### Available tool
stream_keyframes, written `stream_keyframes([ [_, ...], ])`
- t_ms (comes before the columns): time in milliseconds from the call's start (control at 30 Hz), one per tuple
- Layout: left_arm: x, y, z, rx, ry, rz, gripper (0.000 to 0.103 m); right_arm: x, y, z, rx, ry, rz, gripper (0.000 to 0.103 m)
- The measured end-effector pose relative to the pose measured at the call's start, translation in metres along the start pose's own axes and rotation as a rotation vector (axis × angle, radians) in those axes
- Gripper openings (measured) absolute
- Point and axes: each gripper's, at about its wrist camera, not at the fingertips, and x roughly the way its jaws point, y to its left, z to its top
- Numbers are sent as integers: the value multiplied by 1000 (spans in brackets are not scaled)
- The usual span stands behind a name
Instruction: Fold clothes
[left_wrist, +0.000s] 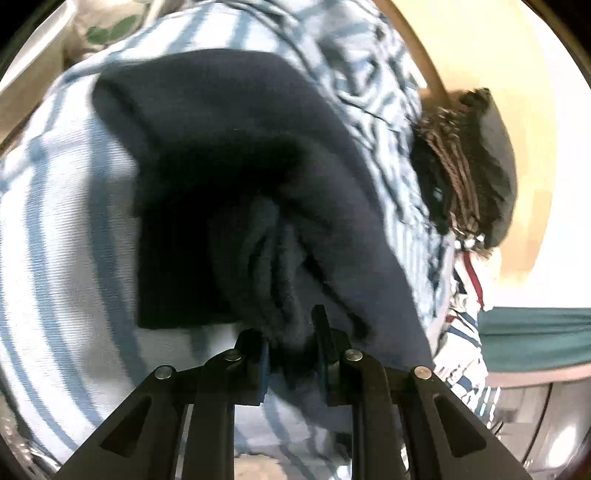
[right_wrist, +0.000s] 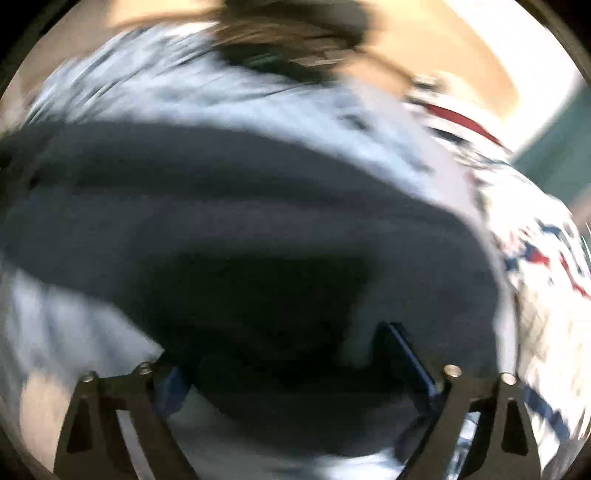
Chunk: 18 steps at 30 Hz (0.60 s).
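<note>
A dark navy garment (left_wrist: 236, 147) lies on a pale blue striped cloth (left_wrist: 66, 221). In the left wrist view its near edge is bunched into folds, and my left gripper (left_wrist: 290, 328) is shut on that bunch. The right wrist view is blurred. There the same navy garment (right_wrist: 258, 192) spreads across the middle of the view. My right gripper (right_wrist: 284, 347) stands wide over the garment's near edge. Dark fabric lies between its blue-padded fingers (right_wrist: 406, 350), and the pads do not visibly press on it.
A blue patterned cloth (left_wrist: 369, 74) lies beyond the garment. At the right are a dark knit piece with brown stripes (left_wrist: 469, 158) and a white garment with red and navy stripes (left_wrist: 465, 332). A teal surface (left_wrist: 535, 339) and a tan floor (left_wrist: 480, 44) are further right.
</note>
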Motion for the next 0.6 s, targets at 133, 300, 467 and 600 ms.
stream_keyframes([
  [133,11,-33,-8,57,57,-59,22,0,-67,20,242,-13,-100,97],
  [300,30,-64,-22,181,107,-9,76,3,-108,35,467,-41,-83,103],
  [467,36,-85,-53,467,194,-12,76,14,-99,20,501,5,101,103],
  [600,40,-115,-99,804,296,12,76,17,-98,-16,643,35,284,103],
])
